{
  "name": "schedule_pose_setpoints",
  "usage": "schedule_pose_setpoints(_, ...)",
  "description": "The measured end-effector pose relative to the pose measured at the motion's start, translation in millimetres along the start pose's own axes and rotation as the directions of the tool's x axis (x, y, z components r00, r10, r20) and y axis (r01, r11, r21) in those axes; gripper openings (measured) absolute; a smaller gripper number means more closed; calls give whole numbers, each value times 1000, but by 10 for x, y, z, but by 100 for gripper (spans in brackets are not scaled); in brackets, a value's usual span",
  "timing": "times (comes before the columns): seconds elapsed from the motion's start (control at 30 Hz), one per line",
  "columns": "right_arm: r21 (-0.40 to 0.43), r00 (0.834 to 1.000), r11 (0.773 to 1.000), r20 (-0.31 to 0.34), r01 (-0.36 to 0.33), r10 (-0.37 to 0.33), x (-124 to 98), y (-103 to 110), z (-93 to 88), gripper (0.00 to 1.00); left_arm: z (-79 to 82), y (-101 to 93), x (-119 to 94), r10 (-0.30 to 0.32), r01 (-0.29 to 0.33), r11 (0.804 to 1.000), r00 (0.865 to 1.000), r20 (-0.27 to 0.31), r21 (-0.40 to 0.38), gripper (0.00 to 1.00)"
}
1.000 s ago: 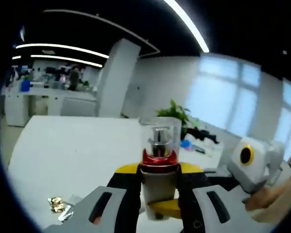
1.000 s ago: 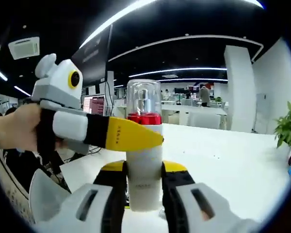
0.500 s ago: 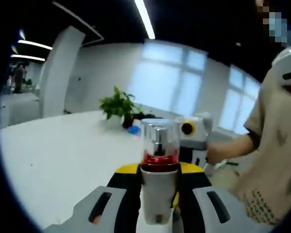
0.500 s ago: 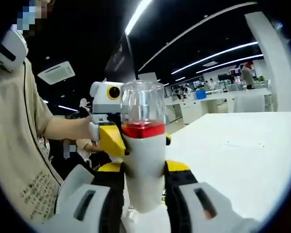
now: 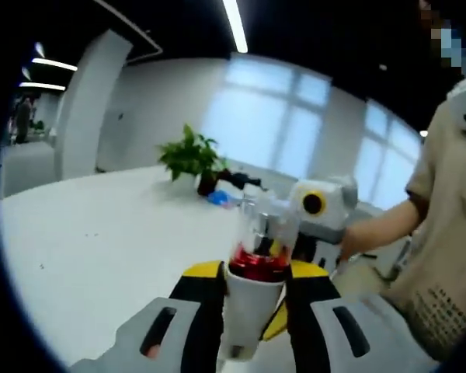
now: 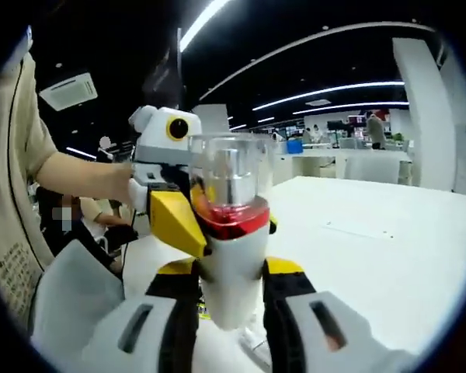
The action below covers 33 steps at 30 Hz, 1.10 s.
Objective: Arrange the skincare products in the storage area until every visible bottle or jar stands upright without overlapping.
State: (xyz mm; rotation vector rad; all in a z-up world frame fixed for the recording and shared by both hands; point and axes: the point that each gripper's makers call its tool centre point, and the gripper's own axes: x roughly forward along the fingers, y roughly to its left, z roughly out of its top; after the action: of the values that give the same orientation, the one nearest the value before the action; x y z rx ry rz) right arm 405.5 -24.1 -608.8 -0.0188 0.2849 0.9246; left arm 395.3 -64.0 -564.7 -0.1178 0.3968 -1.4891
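Bottle (image 5: pixel 252 299) has tipped a bit since earlier; we've got both grippers (image 5: pixel 252 342) (image 6: pixel 231 311) with fingers clamped on it, above the desk (image 5: pixel 93 256).

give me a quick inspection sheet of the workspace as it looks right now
surface: large white table, mostly bare.
job's things: one white pump bottle with a red collar and clear cap, held off the table, tilted in the left gripper view.
clutter: small blue item beside a potted green plant.
grippers: left gripper and right gripper each have their jaws closed on the bottle's white body.
cables: nothing seen.
surroundings: open office with ceiling light strips, desks, a white pillar, bright windows; a person in a beige shirt holds the grippers.
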Motion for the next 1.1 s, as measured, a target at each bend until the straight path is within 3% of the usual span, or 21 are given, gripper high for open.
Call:
schedule_pose_setpoints(0.13, -39, 998, 999, -52, 20, -22, 77, -116, -158, 31, -154, 148, 59, -1, 1, 1000, 1000, -30, -9, 27)
schedule_pose_setpoints(0.27, -60, 998, 998, -47, 31, -33, 131, -236, -233, 31, -220, 288, 111, 9, -10, 1000, 1000, -23, -25, 28)
schedule_pose_setpoints(0.57, -149, 988, 988, -142, 32, -53, 267, -512, -594, 31, -491, 553, 238, 33, -35, 999, 997, -71, -28, 29)
schedule_pose_setpoints(0.77, -150, 982, 987, -165, 63, -87, 342, -629, -748, 31, -624, 715, 295, 49, -54, 998, 995, -92, -44, 30)
schedule_pose_setpoints(1.1, -137, 975, 987, -192, 86, -112, 348, -707, -930, 31, -782, 811, 363, 62, -69, 997, 990, -130, -46, 30)
